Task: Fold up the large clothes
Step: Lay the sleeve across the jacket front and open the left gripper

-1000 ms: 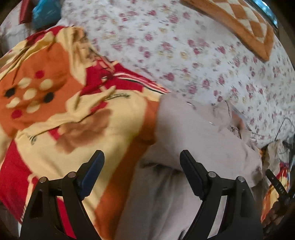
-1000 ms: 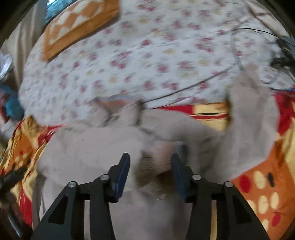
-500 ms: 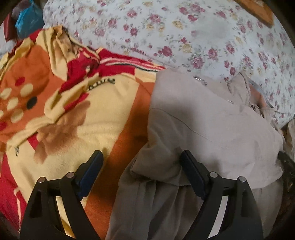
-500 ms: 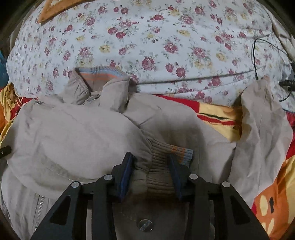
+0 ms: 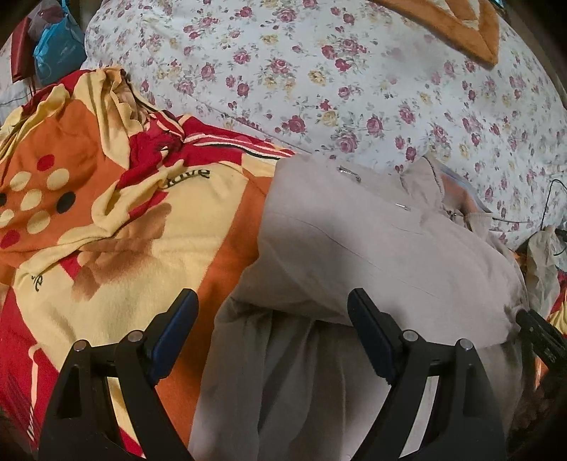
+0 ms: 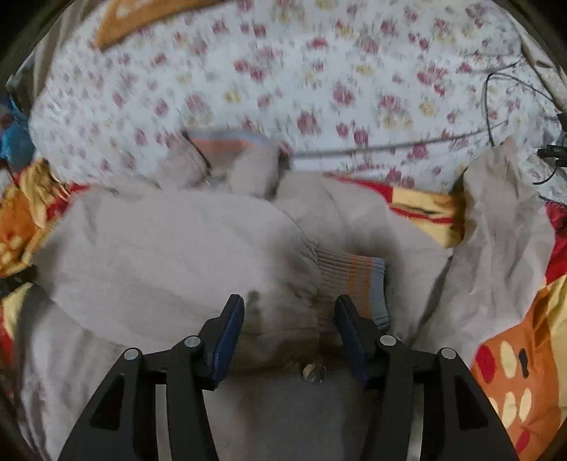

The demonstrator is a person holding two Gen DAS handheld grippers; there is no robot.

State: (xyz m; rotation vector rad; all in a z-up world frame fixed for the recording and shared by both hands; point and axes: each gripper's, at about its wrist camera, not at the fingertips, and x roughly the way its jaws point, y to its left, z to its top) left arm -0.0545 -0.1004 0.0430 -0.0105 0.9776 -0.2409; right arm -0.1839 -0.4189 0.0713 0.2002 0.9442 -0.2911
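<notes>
A beige jacket [image 5: 354,241] lies on the bed with its striped ribbed collar [image 6: 226,142] at the far side. One sleeve is folded across its front, and that sleeve's ribbed cuff [image 6: 358,280] lies between the fingers of my right gripper [image 6: 288,301]. Its jaws are opening and the pads stand clear of the cuff. The other sleeve [image 6: 503,220] sprawls off to the right. My left gripper [image 5: 271,298] hovers open over the jacket's left edge, holding nothing.
The jacket rests on an orange, red and yellow blanket [image 5: 106,212] over a floral sheet [image 5: 319,71]. An orange checked pillow [image 5: 460,25] lies at the far right, a blue bag [image 5: 56,46] at the far left. A black cable [image 6: 496,88] crosses the sheet.
The right gripper laid the sleeve across the jacket's front, then spread its jaws off the cuff. The left gripper stayed open and drifted lower, closer to the jacket.
</notes>
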